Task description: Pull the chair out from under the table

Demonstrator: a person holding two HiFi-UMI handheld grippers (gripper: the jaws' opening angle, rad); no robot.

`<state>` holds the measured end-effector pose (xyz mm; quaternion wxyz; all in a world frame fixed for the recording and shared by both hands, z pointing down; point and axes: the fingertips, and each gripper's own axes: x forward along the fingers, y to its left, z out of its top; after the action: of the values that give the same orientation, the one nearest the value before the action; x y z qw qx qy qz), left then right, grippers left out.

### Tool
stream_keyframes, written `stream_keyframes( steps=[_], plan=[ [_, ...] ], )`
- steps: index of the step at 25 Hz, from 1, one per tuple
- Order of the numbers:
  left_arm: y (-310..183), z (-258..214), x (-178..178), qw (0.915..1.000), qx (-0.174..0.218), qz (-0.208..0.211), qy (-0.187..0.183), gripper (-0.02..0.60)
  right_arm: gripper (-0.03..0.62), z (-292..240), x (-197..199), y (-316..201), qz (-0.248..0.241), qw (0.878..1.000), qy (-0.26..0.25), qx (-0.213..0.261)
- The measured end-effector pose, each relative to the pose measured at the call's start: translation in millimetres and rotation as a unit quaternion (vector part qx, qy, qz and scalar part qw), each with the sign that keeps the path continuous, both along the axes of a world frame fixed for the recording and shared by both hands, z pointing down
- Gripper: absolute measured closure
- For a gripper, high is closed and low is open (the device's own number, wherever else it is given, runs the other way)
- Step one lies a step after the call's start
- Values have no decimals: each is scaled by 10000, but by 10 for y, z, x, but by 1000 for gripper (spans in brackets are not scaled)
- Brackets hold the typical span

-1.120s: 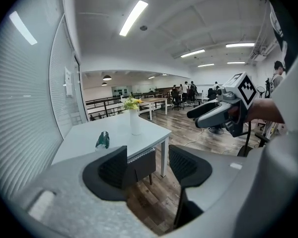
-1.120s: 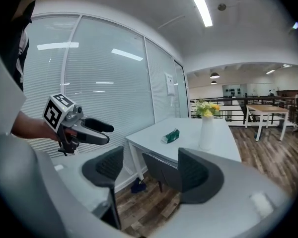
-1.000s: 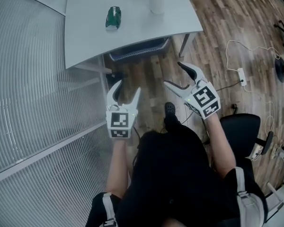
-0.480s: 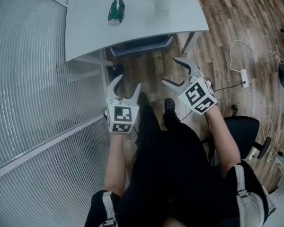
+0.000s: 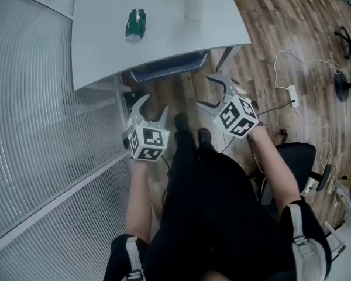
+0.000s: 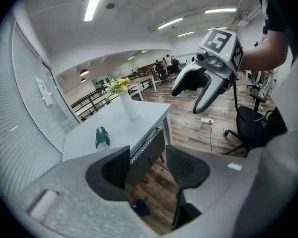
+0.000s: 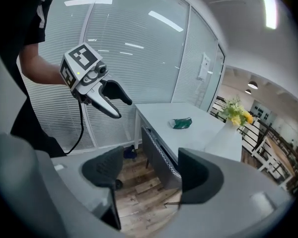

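A dark grey chair (image 5: 169,69) with white zigzag stitching along its back stands tucked under the white table (image 5: 99,51); only its backrest shows. My left gripper (image 5: 154,106) hovers short of the chair's left end, apart from it. It is open with nothing between its fingers, and its jaws have just been closing a little. My right gripper (image 5: 205,91) is open and empty near the chair's right end, not touching it. The left gripper view frames the chair (image 6: 146,155) between its jaws. The right gripper view shows the chair (image 7: 156,157) likewise.
On the table lie a green object (image 5: 136,23) and a white vase with flowers (image 5: 193,4). A glass wall with blinds (image 5: 41,139) runs along the left. A black office chair (image 5: 295,160) stands behind right, and a power strip with cable (image 5: 292,92) lies on the wood floor.
Both grippers have come closer to the chair back and rolled, their marker cubes turning. The left jaws stand slightly narrower than before.
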<state>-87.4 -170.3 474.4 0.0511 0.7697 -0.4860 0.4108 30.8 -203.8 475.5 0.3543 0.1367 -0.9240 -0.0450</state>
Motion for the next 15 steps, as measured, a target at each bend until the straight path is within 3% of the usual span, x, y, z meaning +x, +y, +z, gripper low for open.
stream_keyframes(
  steps=[9,15],
  plan=[
    [-424,331,-196,9978,-262,604,-11,367,256,358,-359,-313,-70,9977,677,45],
    [-656,609,-326,9942,-468,962,-76,382,256,556,-649,-533,-109,9969,758,161]
  ],
)
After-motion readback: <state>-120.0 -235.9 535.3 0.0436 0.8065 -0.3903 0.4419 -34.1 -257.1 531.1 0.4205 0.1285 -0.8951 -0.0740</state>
